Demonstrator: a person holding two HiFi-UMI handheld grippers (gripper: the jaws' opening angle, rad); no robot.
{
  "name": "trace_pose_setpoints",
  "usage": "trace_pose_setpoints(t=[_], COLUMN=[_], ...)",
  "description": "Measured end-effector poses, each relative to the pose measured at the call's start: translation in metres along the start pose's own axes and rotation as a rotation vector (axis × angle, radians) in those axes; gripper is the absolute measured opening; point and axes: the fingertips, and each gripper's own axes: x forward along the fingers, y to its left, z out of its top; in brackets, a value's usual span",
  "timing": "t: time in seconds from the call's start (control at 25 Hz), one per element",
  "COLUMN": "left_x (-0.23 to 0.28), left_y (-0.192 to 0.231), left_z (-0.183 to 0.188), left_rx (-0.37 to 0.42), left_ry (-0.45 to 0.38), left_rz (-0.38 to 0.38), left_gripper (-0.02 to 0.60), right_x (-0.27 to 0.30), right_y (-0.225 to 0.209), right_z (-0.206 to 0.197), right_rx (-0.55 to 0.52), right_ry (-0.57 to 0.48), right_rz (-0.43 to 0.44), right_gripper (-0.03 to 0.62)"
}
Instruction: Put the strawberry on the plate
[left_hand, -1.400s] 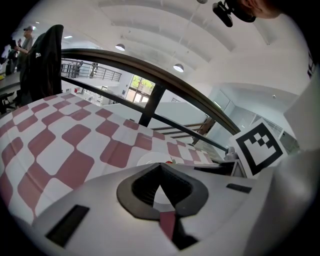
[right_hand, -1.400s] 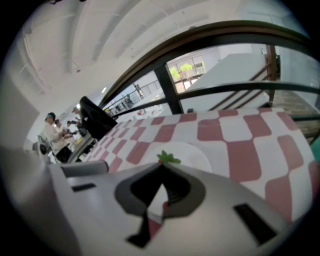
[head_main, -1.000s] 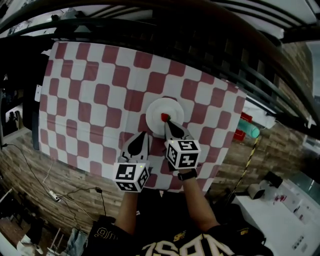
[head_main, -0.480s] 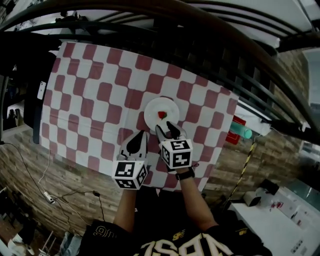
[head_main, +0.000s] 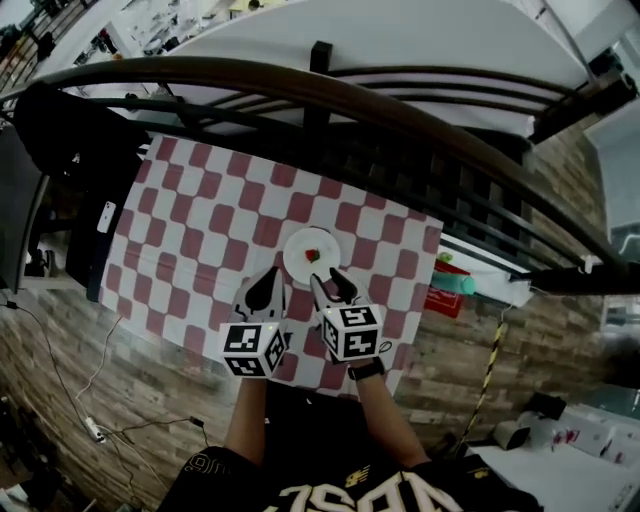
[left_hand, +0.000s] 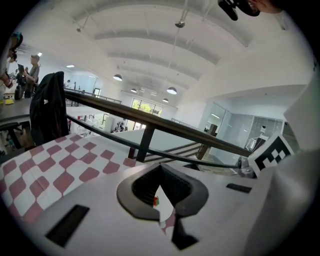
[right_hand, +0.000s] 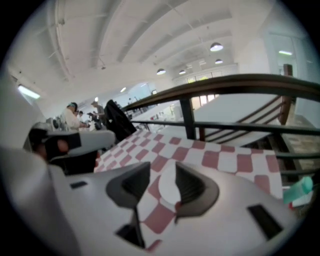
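Well, left tool (head_main: 270, 280) is pinched together, empty. At its 1 o'clock the strawberry (head_main: 313, 256) sits on the plate (head_main: 293, 262). Right tool (head_main: 330, 283), at the plate's 6 o'clock, has just opened wide, nothing between. Berry's probably light, soft, bruisable: pinch gently across its middle.

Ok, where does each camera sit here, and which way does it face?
Head view: head-mounted, steeply down at table, plate, strawberry; forearms, left hand-held gripper, right hand-held gripper show.
Left gripper view: on left hand-held gripper, along shut jaws toward railing.
Right gripper view: on right hand-held gripper, along just-opened, empty jaws at plate.
Shared: strawberry in head and left gripper views.
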Motion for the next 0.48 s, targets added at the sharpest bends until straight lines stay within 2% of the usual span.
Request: trace_pose_setpoints(t=[0.12, 0.48], left_x=[-0.003, -0.038], left_y=[-0.016, -0.072], left_z=[0.033, 0.098], left_rx=[0.046, 0.155], left_ry=[-0.064, -0.201], left_rz=[-0.022, -0.091], left_gripper=[0.009, 0.009], right_x=[-0.019, -0.098], right_y=[0.002, 0.018], right_z=[0.035, 0.118], right_rx=[-0.024, -0.076], right_ry=[-0.095, -0.357], right_rz=[0.002, -0.006], right_gripper=[0.161, 0.112])
